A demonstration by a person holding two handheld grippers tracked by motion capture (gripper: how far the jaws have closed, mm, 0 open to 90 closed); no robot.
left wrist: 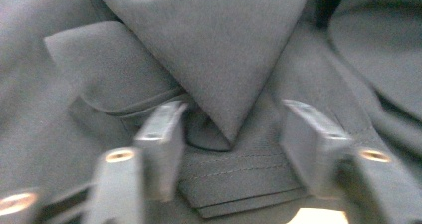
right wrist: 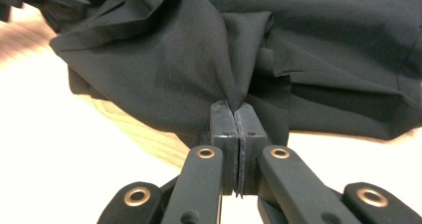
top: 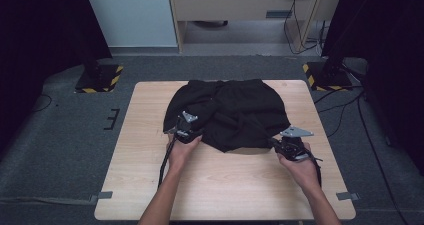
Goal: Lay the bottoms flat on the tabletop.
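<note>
While the right gripper point(right wrist: 234, 115) pinches the black shorts point(top: 235, 112) at five o'clock, the left gripper point(left wrist: 231, 129) stands wide at eight o'clock. If the right one pulls alone, I think the cloth can bunch on the worktop point(top: 225, 190).

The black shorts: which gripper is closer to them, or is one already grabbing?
Right. The right gripper is shut on a pinch of the black shorts at their near edge. The left gripper hangs open over a folded hem, not clamped.
</note>
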